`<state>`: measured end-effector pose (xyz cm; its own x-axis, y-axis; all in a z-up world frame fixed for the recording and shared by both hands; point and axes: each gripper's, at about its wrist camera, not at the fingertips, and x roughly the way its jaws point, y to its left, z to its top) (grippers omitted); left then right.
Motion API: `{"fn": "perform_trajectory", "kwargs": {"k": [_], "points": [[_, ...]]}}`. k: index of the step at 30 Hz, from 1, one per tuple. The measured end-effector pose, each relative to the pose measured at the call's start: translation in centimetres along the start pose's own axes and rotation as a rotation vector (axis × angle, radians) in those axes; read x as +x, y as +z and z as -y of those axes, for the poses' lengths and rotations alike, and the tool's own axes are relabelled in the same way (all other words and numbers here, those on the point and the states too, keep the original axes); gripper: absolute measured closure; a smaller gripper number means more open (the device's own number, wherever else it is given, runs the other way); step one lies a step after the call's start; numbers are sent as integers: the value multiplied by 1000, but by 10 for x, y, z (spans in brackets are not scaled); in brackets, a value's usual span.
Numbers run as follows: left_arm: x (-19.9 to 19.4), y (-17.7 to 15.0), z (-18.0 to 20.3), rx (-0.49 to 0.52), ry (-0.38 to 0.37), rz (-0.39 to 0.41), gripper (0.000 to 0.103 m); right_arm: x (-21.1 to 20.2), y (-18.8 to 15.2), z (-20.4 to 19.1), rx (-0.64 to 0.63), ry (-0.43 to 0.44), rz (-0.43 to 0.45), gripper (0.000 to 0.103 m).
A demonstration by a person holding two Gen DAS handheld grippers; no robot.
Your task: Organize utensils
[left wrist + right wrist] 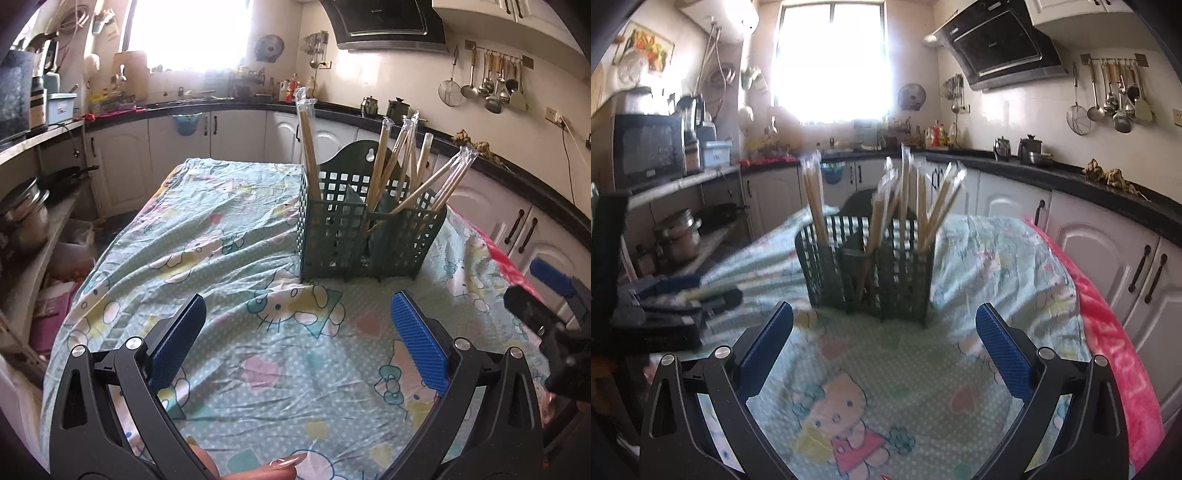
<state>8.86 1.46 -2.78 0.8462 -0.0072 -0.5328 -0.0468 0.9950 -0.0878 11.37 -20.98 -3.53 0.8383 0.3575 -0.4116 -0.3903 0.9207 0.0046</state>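
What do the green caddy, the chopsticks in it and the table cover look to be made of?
Caddy: likely moulded plastic, matte dark green, with a uniform square grid and a hanging hole. Chopsticks: pale wood or bamboo, each pair in a clear glossy film sleeve. Cover: thin printed fabric, creased and draped.

One green utensil basket (364,236) stands on the cloth-covered table (207,266). It holds about seven wrapped chopstick pairs (380,168); the exact number is unclear. Two grippers are in view.
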Motion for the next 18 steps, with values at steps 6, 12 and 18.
{"fn": "perform_trajectory", "kwargs": {"k": [6,12,18], "points": [[-5,-6,3,9,26,54,11,1,-13,1,-16,-29,19,7],[-13,-5,2,-8,32,101,11,-13,-14,6,12,-55,126,7],[-18,-4,4,-15,21,122,11,-22,-10,6,19,-59,183,7]]}}
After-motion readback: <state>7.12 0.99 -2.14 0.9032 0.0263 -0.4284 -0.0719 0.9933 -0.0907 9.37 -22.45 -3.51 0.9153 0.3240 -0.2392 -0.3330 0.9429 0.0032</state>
